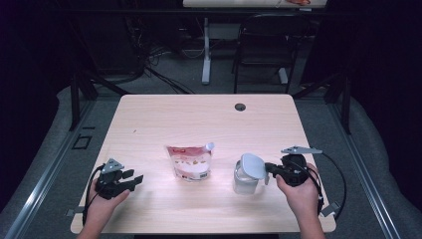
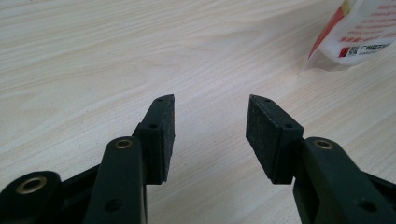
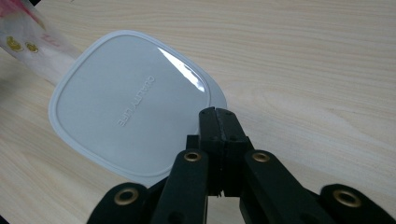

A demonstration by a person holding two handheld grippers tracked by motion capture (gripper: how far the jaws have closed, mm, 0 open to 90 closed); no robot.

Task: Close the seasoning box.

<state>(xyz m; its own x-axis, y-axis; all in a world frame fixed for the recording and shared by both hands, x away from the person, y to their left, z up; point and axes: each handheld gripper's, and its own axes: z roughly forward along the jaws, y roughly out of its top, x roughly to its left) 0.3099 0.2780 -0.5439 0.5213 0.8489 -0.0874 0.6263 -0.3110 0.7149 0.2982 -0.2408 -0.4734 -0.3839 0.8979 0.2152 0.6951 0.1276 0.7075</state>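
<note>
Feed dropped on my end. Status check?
Left gripper open, empty, beside the pouch. Right gripper shut on the lid edge, over the clear jar. Nothing in the way.

Right tool (image 3: 218,122) clamped on white lid (image 3: 130,102) edge.

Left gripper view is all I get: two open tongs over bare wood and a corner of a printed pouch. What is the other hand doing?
Observer: The right tongs are shut on the rim of a white lid, seen in the right gripper view.
Operator: Is that lid on anything?
Observer: Yes, in the high view it sits tilted on top of a clear container, right of the pouch.
Operator: Where's my gripper relative to the pouch?
Observer: The left tongs rest low at the table's near left, open, apart from the pouch and pointing toward it.
</note>
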